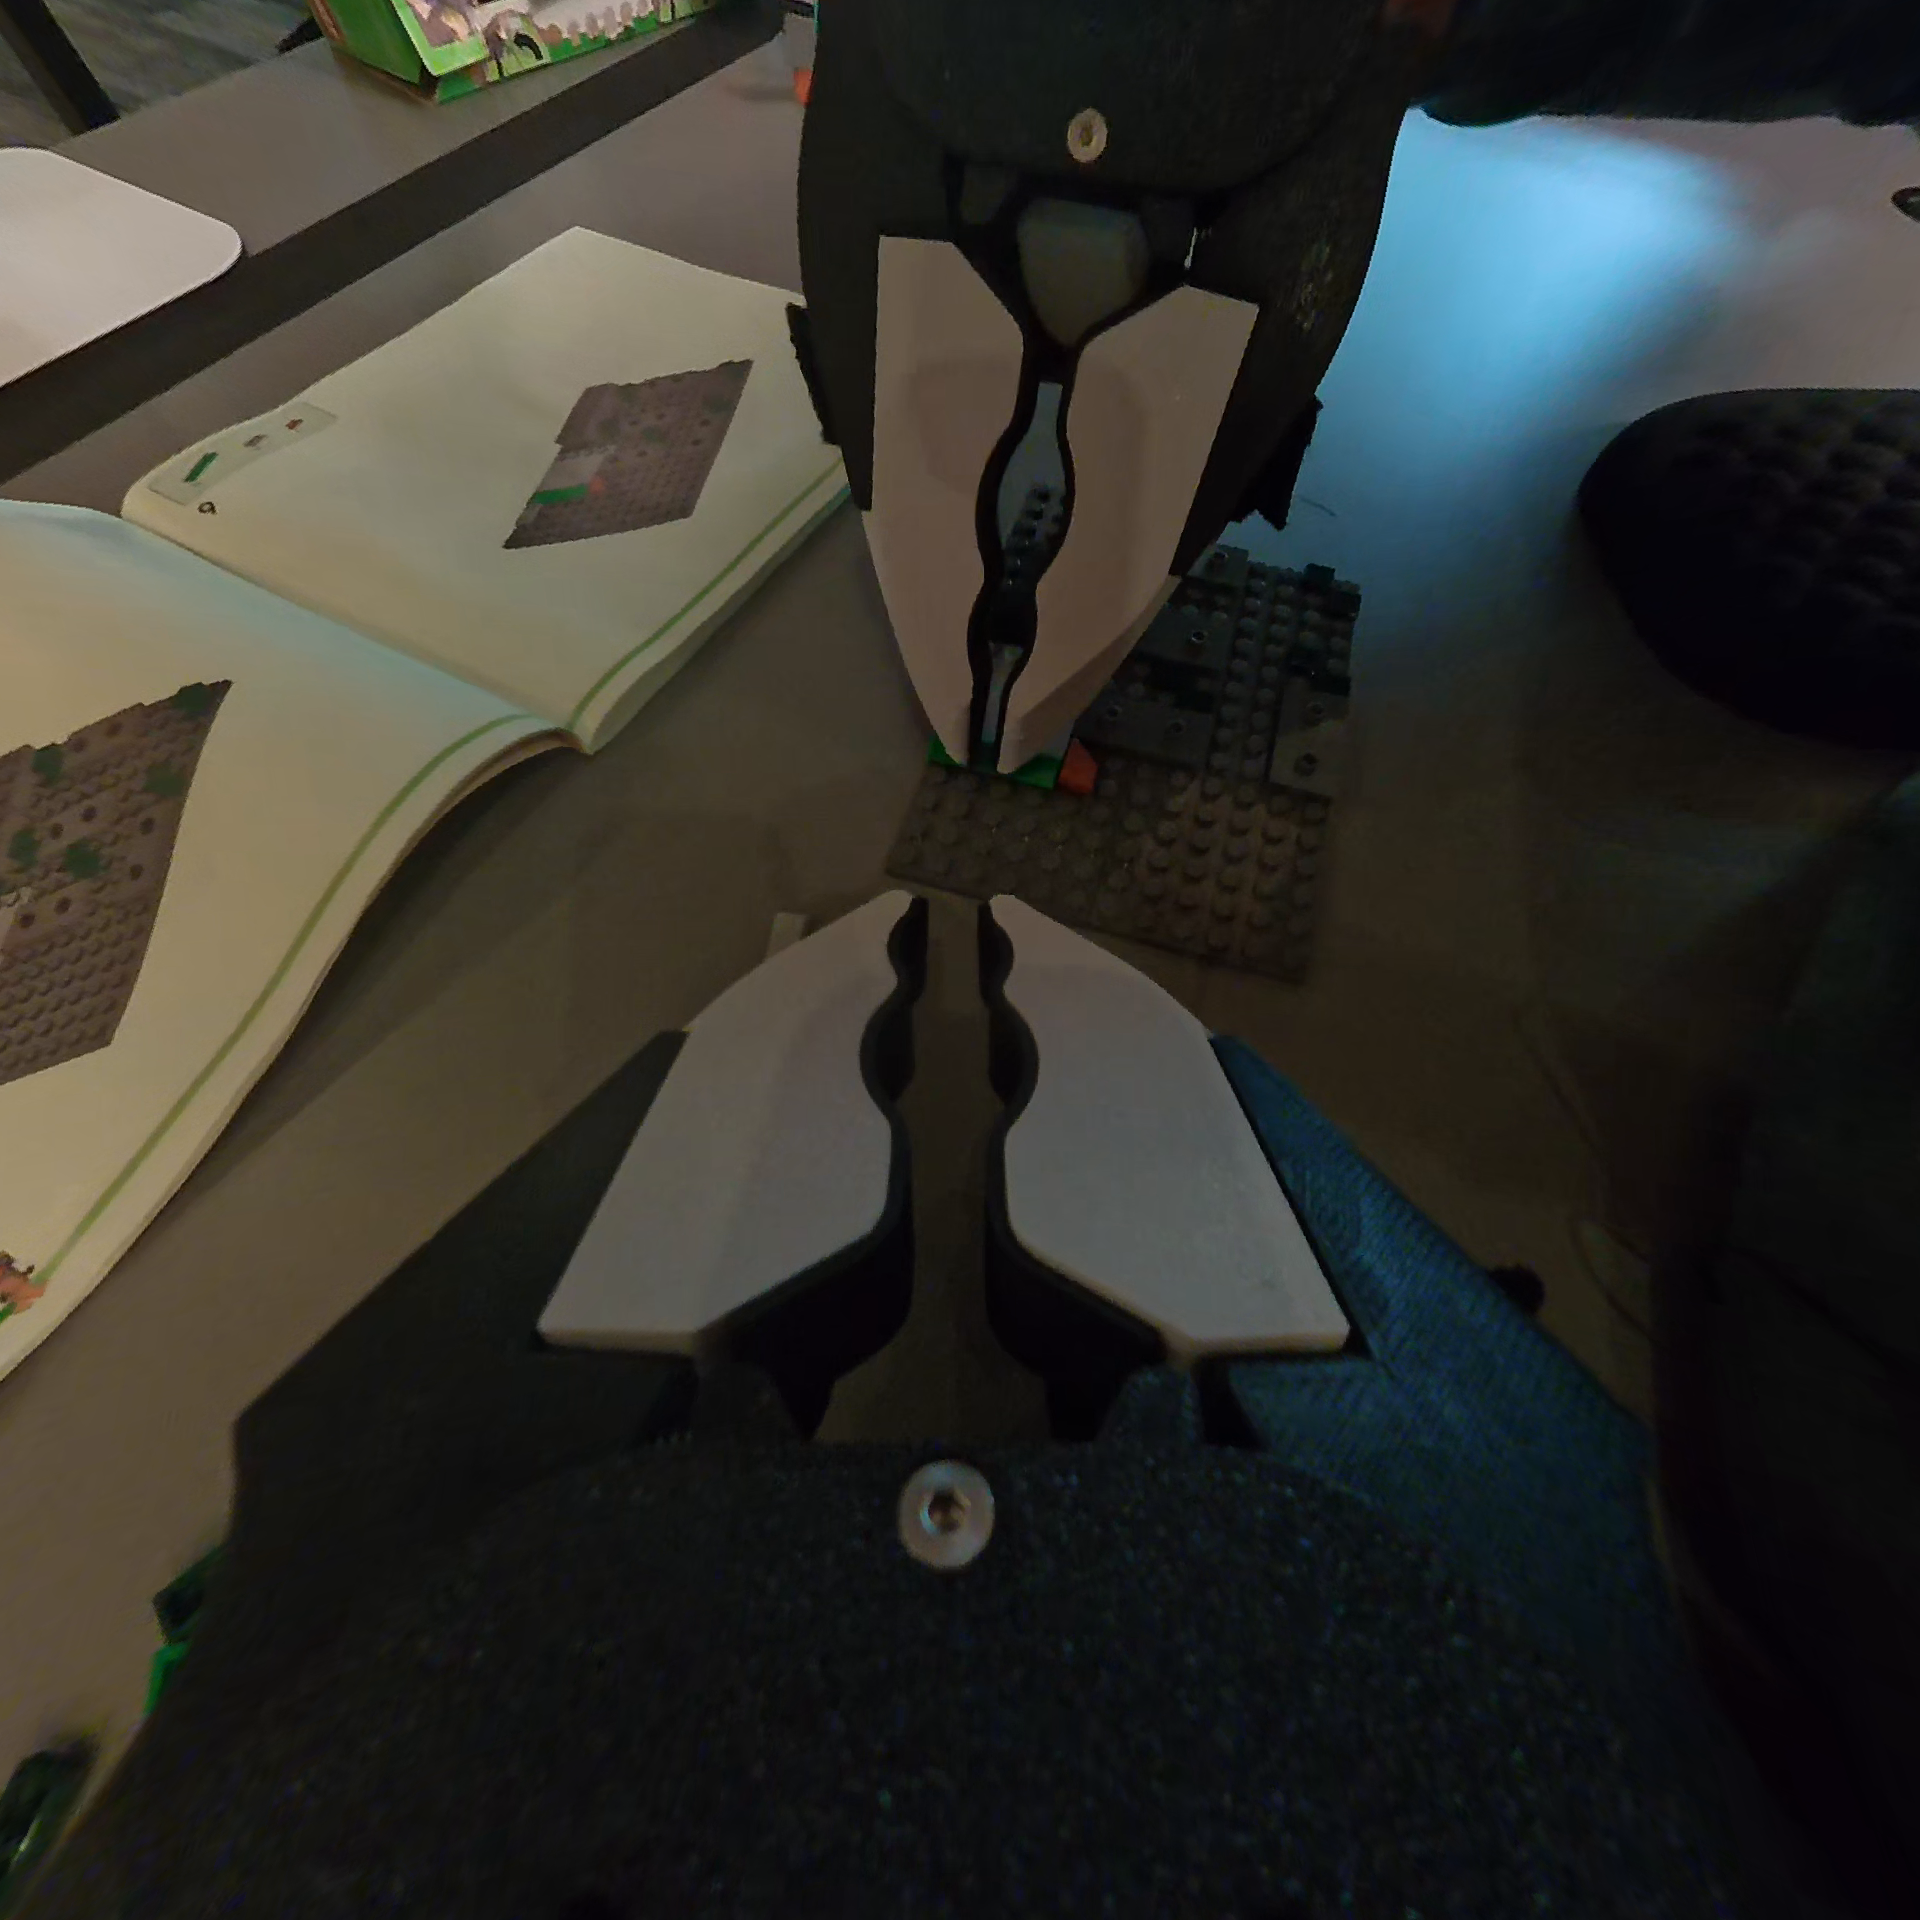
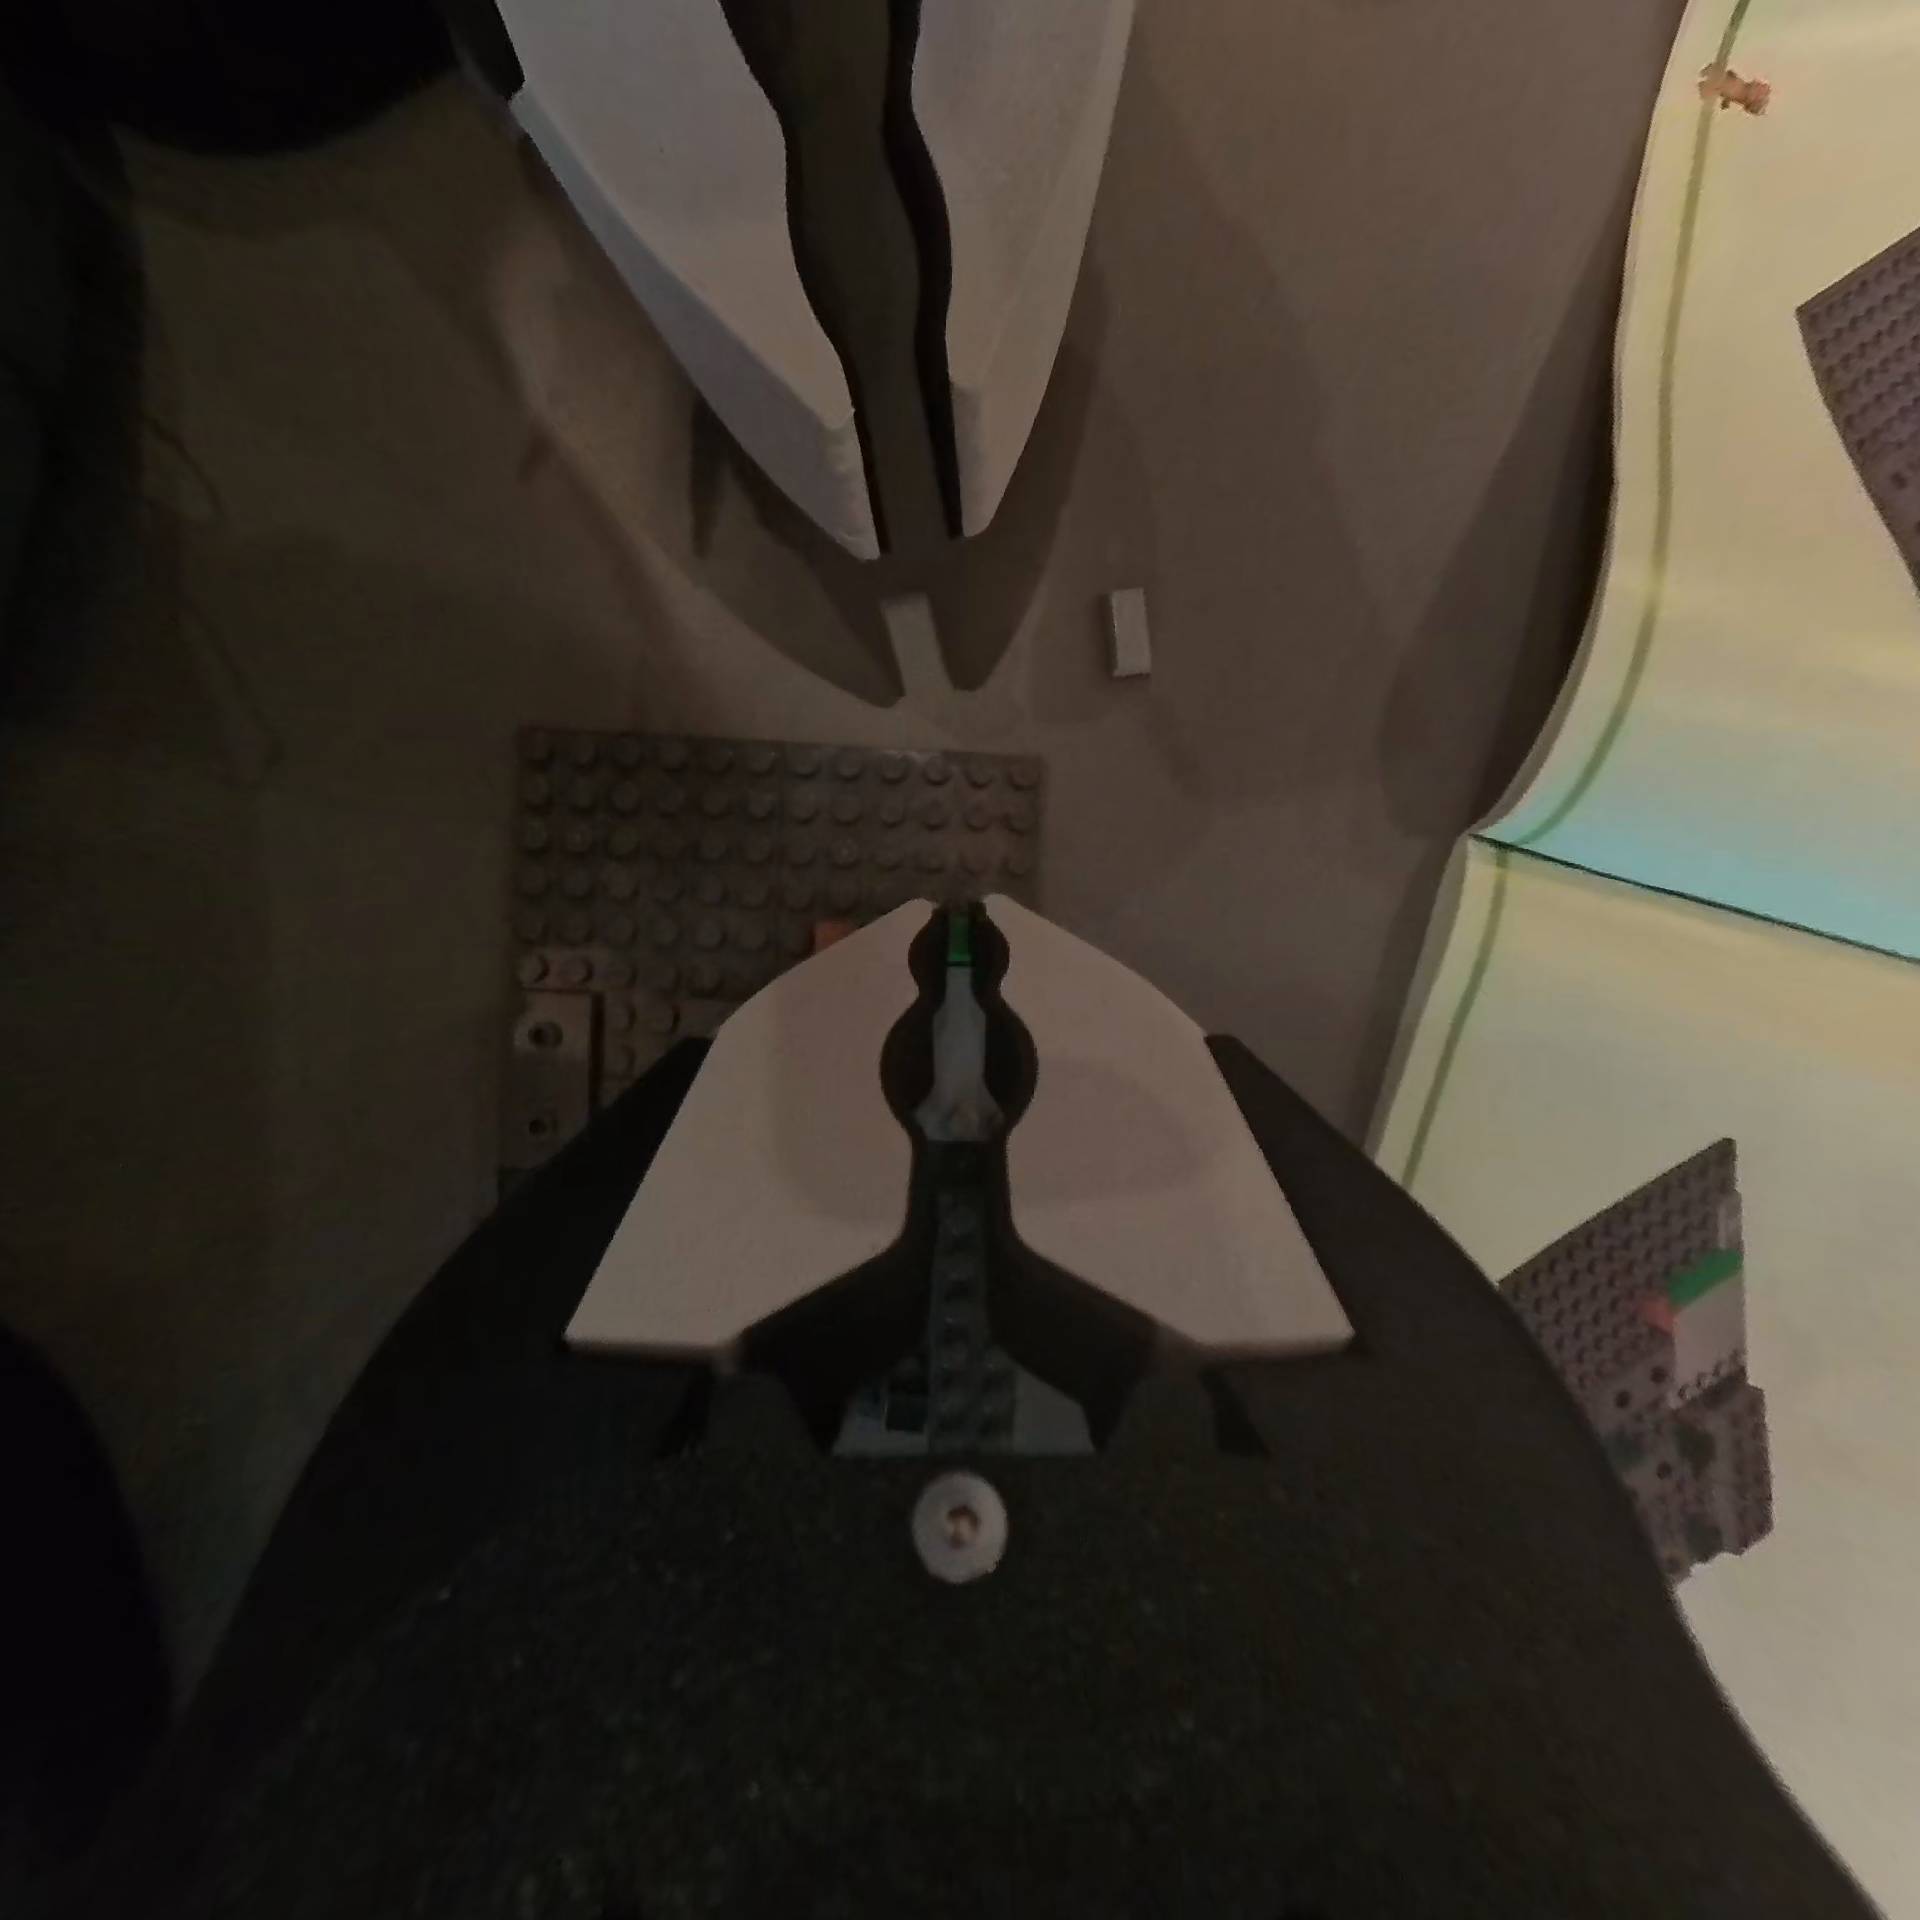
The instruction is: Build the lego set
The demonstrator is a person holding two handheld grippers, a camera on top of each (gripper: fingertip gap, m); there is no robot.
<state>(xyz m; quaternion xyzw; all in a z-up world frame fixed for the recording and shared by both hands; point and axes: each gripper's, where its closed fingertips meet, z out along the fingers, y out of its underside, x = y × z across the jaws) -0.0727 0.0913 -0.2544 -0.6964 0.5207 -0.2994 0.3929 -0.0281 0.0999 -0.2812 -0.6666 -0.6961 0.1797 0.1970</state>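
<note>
A dark grey studded baseplate (image 1: 1143, 873) lies on the grey table, with darker plates on its far part and a small orange piece (image 1: 1081, 774). It also shows in the right wrist view (image 2: 727, 831). My right gripper (image 2: 961, 909) is shut on a green piece (image 2: 961, 935) and holds it down on the baseplate beside the orange piece. It comes down from above in the left wrist view (image 1: 992, 753). My left gripper (image 1: 951, 902) hovers at the baseplate's near edge, jaws nearly together, nothing between them. It also shows in the right wrist view (image 2: 914, 540).
An open instruction booklet (image 1: 416, 520) lies left of the baseplate. A green box (image 1: 468, 42) and a white tray (image 1: 94, 249) sit farther back left. A dark rounded object (image 1: 1766, 561) lies to the right. Two small light grey tiles (image 2: 1125, 634) lie on the table. The gap from one gripper's tips to the other's is roughly 6 cm. About 20 cm separates my right fingertips from the dark rounded object (image 1: 1766, 561).
</note>
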